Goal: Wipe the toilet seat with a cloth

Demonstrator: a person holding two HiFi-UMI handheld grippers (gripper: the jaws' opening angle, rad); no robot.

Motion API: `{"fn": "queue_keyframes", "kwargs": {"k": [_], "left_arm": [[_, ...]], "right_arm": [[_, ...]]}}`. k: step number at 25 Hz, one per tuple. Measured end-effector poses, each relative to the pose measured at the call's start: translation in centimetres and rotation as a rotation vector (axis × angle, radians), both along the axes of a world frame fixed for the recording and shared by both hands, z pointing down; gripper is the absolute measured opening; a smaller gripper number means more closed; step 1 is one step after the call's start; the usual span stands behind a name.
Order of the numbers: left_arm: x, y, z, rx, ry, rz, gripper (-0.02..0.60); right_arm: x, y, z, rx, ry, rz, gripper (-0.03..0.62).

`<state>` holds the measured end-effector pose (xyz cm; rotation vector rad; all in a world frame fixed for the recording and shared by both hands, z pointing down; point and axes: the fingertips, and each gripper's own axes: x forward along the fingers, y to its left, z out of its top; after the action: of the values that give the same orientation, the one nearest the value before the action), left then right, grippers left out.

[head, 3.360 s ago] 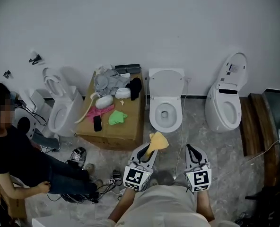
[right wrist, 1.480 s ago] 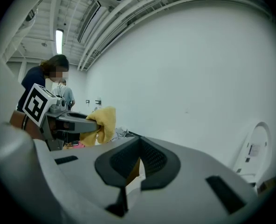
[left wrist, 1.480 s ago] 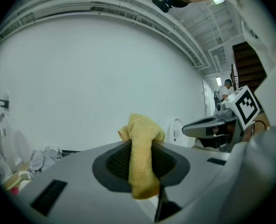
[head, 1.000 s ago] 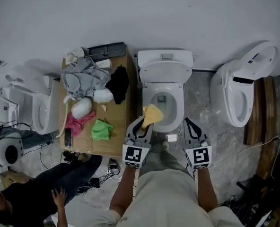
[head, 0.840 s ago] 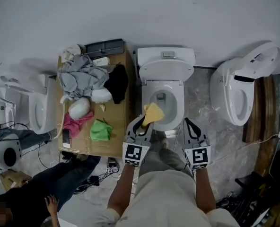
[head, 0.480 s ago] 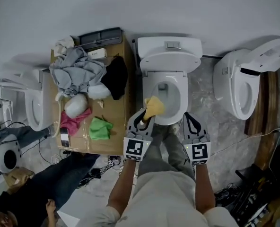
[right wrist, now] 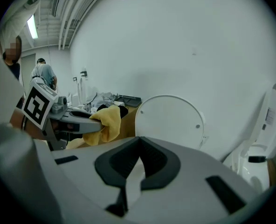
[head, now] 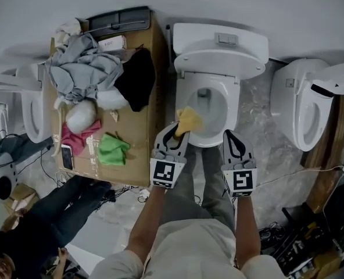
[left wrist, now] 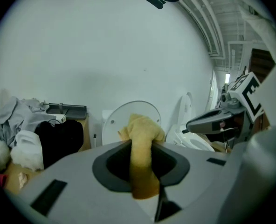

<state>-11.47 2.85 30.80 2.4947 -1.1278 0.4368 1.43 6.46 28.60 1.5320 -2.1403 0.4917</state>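
Left gripper [head: 179,133]: my jaws pinch the yellow cloth [head: 189,121], which is over the toilet seat [head: 235,109] front-left rim.
Right gripper [head: 229,137]: jaws together, empty, near the seat's front.
Change: I've stepped closer; the cloth was short of the rim before.

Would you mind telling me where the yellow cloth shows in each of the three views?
Head view: centre, yellow cloth at the left tool tip, above the toilet bowl.
Left gripper view: centre, cloth clamped between the jaws.
Right gripper view: left of centre, cloth at the left tool's tip.
Shared landmark: raised toilet lid.
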Motion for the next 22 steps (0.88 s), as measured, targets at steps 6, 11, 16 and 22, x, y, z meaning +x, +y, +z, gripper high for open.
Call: {"fn": "queue_keyframes", "kwargs": {"k": [6, 11, 16, 22], "left_arm": [[-0.2, -0.6, 6.0, -0.019, -0.056, -0.027, 0.103], [-0.3, -1.3, 10.3, -0.030, -0.088, -0.047, 0.103], [-0.6, -2.4, 13.8, -0.026, -0.119, -0.063, 0.103], [-0.7, -3.5, 18.1, -0.031, -0.155, -0.073, 0.103]], "right_arm": [[-0.3, -0.8, 5.0, -0.040, -0.024, -0.054, 0.008], [-0.6, -0.7, 9.5, -0.072, -0.023, -0.114, 0.008], [-1.1, -1.1, 12.1, -0.091, -0.049, -0.141, 0.008], [-1.6, -1.1, 16.0, -0.102, -0.053, -0.195, 0.008]]}}
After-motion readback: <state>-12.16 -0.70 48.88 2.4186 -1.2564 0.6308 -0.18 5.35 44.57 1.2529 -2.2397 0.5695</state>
